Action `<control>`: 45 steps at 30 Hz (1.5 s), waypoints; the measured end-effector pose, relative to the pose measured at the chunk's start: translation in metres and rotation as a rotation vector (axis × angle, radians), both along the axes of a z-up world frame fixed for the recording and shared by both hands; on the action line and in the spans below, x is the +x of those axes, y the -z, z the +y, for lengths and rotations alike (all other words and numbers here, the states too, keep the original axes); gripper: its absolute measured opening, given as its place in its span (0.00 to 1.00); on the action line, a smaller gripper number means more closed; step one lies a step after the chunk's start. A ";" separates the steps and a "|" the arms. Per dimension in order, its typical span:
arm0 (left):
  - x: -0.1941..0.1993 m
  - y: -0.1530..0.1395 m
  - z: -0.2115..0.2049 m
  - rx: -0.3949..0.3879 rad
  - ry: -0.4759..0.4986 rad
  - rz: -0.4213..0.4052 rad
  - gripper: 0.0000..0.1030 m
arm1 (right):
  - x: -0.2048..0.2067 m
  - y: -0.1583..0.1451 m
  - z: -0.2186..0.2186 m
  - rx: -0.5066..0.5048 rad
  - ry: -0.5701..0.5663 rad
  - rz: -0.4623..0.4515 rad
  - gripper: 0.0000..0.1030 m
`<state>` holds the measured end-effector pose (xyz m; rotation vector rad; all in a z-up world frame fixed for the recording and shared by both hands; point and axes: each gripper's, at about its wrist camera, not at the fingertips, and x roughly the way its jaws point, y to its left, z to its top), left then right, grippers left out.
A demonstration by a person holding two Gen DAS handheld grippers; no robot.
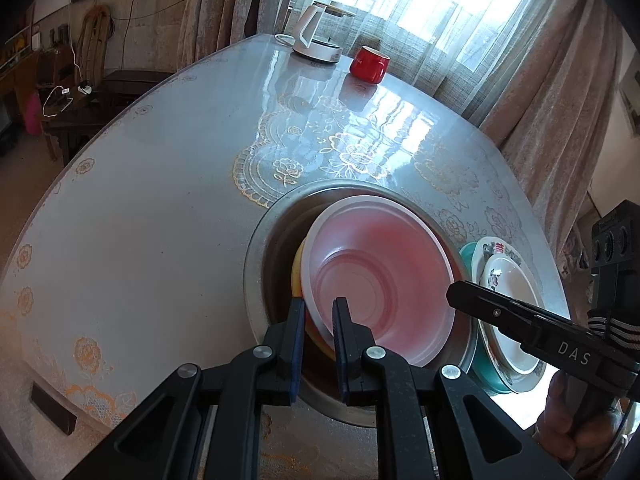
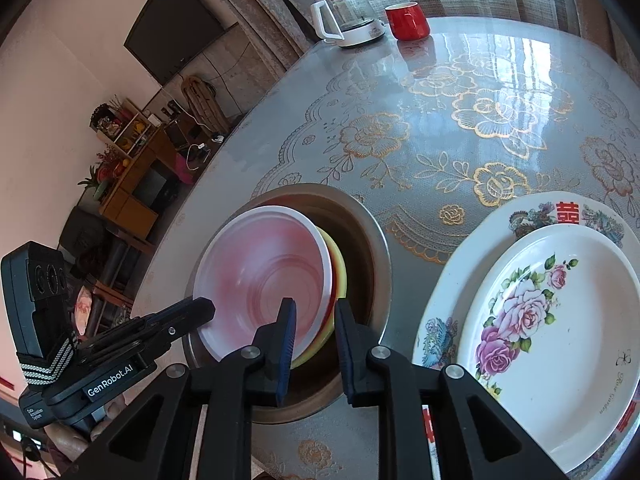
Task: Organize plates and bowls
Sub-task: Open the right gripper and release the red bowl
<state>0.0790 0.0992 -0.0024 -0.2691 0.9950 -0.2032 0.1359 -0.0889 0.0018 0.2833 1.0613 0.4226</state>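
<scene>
A white bowl with a pink inside [image 1: 380, 276] tops a stack with a red and a yellow bowl [image 2: 339, 276], tilted inside a steel basin [image 1: 256, 264]. My left gripper [image 1: 319, 320] is shut on the near rim of the stack; in the right wrist view its tip [image 2: 206, 308] sits at the white bowl's left rim. My right gripper [image 2: 315, 320] straddles the opposite rim, with pink showing between the left pad and the rim, so it is open. Right of the basin, a rose-patterned plate [image 2: 560, 340] lies on a larger patterned plate [image 2: 532, 216], over a teal one [image 1: 466, 252].
A red mug [image 1: 368, 64] and a white kettle [image 1: 316, 36] stand at the far end of the round table [image 1: 140, 200], which has a glossy lace-patterned cover. A hand [image 1: 568, 412] holds the right gripper at lower right. Furniture and curtains ring the table.
</scene>
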 end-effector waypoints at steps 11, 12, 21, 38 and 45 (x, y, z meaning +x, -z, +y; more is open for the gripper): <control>0.003 -0.003 0.006 -0.004 -0.010 -0.019 0.16 | 0.013 -0.009 0.010 -0.097 -0.014 -0.094 0.19; 0.004 -0.003 0.006 -0.003 -0.011 -0.022 0.16 | 0.017 -0.008 0.011 -0.103 -0.018 -0.093 0.19; 0.004 0.000 0.003 0.037 0.002 -0.047 0.16 | 0.028 0.002 0.023 -0.152 -0.044 -0.079 0.19; 0.005 0.004 -0.006 0.079 0.010 -0.055 0.16 | 0.022 0.011 0.028 -0.214 -0.098 -0.072 0.14; 0.004 0.005 -0.011 0.131 -0.004 -0.063 0.16 | 0.019 0.010 0.033 -0.236 -0.112 -0.089 0.15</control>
